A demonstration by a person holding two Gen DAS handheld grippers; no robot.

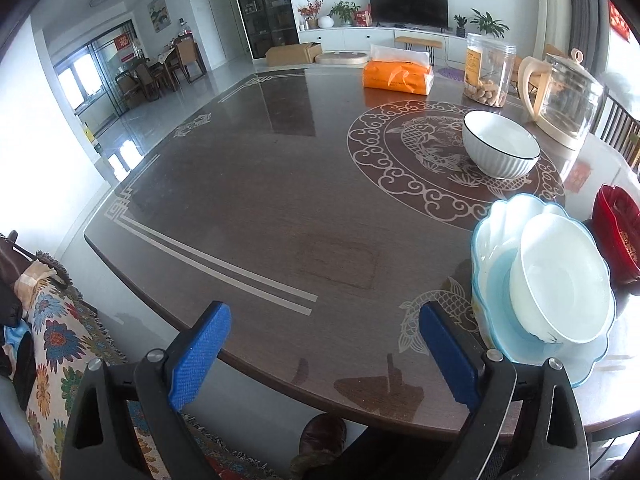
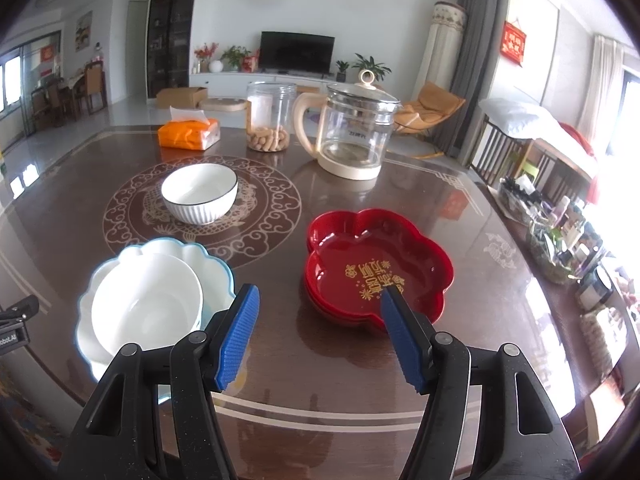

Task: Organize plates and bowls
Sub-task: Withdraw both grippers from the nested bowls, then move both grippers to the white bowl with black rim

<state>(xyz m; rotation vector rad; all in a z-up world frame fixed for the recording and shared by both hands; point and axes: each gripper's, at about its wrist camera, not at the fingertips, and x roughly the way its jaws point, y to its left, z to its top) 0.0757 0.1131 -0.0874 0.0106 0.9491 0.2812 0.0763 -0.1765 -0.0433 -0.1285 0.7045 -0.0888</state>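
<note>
Left gripper (image 1: 324, 324): released, spread wide over bare table (image 1: 280, 200).
Right gripper (image 2: 320, 300): released, empty.
White bowl (image 2: 146, 306): nested in blue-rimmed plate (image 2: 218, 264).
Red plates (image 2: 376, 264): stacked, count unclear.
Ribbed bowl (image 2: 199, 193): alone, mid-table.

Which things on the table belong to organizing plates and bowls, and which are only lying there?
Belong to the job:
ribbed white bowl
plain white bowl in the blue-rimmed plate
red flower-shaped plates, stacked

Lying about:
orange tissue pack
clear snack jar
glass kettle
</note>
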